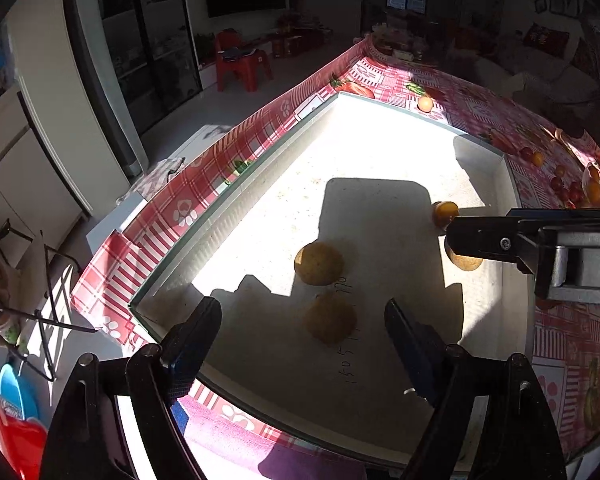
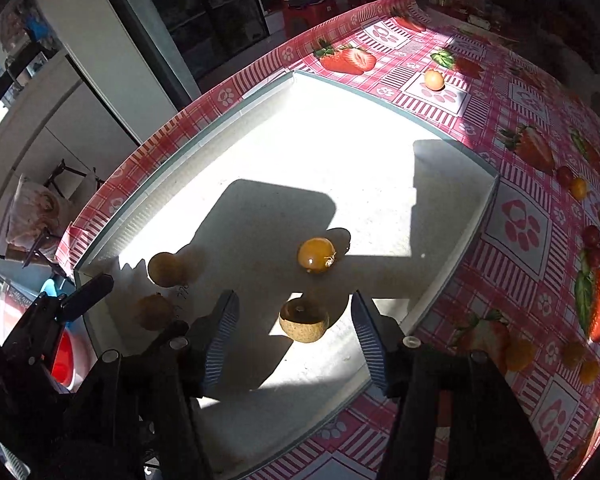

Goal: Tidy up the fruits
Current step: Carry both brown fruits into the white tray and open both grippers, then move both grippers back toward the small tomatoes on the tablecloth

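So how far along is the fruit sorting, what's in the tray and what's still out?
Done: four fruits lie in the white tray, two brown ones at its left, a brown one and an orange one at its right. In hand: nothing; the left gripper and right gripper stand open-jawed over them. Left: a lone fruit past the far rim and many small ones on the tablecloth.

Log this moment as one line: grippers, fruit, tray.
left gripper: open over two brown fruits | right gripper: open around brown fruit, pads clear | orange fruit: in white tray
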A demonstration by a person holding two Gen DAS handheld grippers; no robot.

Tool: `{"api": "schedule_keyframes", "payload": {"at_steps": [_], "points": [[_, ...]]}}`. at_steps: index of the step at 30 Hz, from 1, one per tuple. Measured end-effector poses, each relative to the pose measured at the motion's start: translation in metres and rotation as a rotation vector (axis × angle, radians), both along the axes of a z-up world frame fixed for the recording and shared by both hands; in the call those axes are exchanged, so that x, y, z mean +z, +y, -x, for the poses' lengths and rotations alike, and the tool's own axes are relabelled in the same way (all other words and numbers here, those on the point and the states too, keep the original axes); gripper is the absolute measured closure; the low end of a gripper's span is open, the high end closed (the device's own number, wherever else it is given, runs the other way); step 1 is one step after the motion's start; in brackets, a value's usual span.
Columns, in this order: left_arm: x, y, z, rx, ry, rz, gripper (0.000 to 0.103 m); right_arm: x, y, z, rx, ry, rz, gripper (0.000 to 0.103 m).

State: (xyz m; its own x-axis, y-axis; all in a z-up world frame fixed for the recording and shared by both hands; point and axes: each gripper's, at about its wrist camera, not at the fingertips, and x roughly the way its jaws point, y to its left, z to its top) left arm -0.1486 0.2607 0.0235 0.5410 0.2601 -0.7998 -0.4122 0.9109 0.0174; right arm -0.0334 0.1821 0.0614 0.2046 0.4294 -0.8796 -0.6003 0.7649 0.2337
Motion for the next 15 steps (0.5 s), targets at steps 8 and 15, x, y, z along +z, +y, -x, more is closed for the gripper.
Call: {"api": "schedule_keyframes", "payload": {"at_steps": [8,15], "points": [[0.017,-0.018,0.001,-0.032,-0.024,-0.034,0.018,0.015,-0.038,0.002,-0.082,-0.026,-0.041,0.020],[0.030,-0.048,-0.005,-0.089,-0.036,-0.045,0.018,0.011,-0.099,0.003,-0.191,-0.020,-0.039,0.020]]}}
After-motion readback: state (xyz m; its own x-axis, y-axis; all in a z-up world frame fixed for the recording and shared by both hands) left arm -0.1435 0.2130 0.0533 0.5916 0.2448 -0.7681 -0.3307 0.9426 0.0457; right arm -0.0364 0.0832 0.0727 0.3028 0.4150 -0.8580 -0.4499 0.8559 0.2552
